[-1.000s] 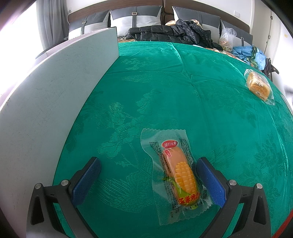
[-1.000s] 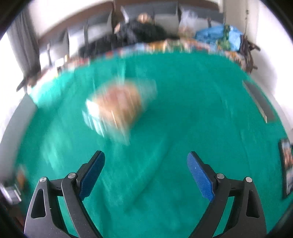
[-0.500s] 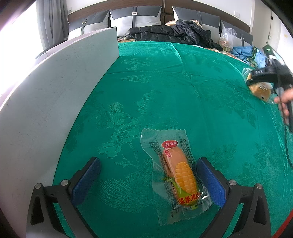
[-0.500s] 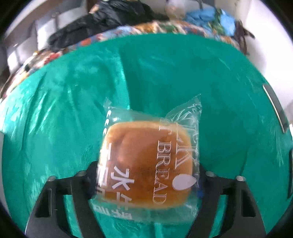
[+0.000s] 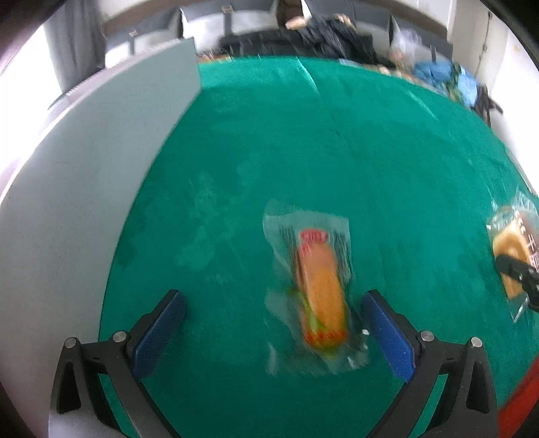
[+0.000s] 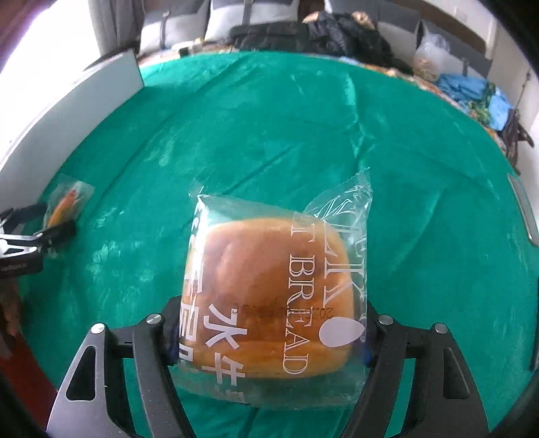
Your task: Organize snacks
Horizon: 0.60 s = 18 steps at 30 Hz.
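A corn-printed snack packet (image 5: 320, 289) lies on the green tablecloth (image 5: 303, 151) between the blue pads of my left gripper (image 5: 272, 298). Its jaws are closing, but the pads stand clear of the wrapper, the right pad nearest. My right gripper (image 6: 269, 316) holds a clear-wrapped bread bun (image 6: 269, 289) above the cloth. The pads press on both its sides while the jaws are opening slightly. In the left wrist view the bun (image 5: 508, 249) shows at the right edge. The right wrist view catches the corn packet (image 6: 67, 202) and the left gripper (image 6: 50, 232) at far left.
A pale grey panel (image 5: 84, 185) stands upright along the table's left side. Beyond the far edge are cushions, dark jackets (image 6: 337, 30) and blue bags (image 6: 471, 91). A flat grey strip (image 6: 522, 209) lies near the right edge of the cloth.
My right gripper closed on the bun, lifted it and carried it closer to the left gripper. The left gripper stayed over the corn packet, tilted a little, and its jaws narrowed slightly.
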Tool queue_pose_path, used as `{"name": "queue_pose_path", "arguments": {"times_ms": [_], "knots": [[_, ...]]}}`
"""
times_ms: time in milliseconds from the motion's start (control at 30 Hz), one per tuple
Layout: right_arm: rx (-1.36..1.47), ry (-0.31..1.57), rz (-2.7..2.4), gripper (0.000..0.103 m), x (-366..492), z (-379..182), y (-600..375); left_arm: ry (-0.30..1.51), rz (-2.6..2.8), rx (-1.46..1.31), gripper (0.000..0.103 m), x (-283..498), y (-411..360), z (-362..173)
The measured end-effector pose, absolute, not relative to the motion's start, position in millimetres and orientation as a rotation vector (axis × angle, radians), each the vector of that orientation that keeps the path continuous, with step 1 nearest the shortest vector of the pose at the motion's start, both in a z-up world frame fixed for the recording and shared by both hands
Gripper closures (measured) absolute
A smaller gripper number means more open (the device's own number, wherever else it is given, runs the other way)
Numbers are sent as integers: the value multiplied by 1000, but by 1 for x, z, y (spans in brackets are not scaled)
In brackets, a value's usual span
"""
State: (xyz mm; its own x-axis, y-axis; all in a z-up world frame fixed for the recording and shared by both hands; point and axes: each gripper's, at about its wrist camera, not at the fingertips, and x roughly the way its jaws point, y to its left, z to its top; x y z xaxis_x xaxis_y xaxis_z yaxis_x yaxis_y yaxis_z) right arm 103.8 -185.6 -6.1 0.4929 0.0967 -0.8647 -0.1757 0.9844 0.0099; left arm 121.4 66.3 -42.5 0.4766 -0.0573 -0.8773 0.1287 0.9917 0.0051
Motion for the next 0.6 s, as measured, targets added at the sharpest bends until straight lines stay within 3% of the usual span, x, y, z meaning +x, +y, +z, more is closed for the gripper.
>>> {"name": "queue_pose_path", "arguments": {"times_ms": [167,267,400,600], "knots": [[-12,1128,172,24,108,-4,-195,1078,-127,102,24,121,48,-36],[-31,1159,178,24,113,8,-195,1056,-158,120,59,120,39,-33],[-95,1165,200,25,116,16,-188,1060,-194,117,73,119,37,-32],[-14,1146,208,31,112,22,-195,1044,-217,-37,75,101,54,-16]]}}
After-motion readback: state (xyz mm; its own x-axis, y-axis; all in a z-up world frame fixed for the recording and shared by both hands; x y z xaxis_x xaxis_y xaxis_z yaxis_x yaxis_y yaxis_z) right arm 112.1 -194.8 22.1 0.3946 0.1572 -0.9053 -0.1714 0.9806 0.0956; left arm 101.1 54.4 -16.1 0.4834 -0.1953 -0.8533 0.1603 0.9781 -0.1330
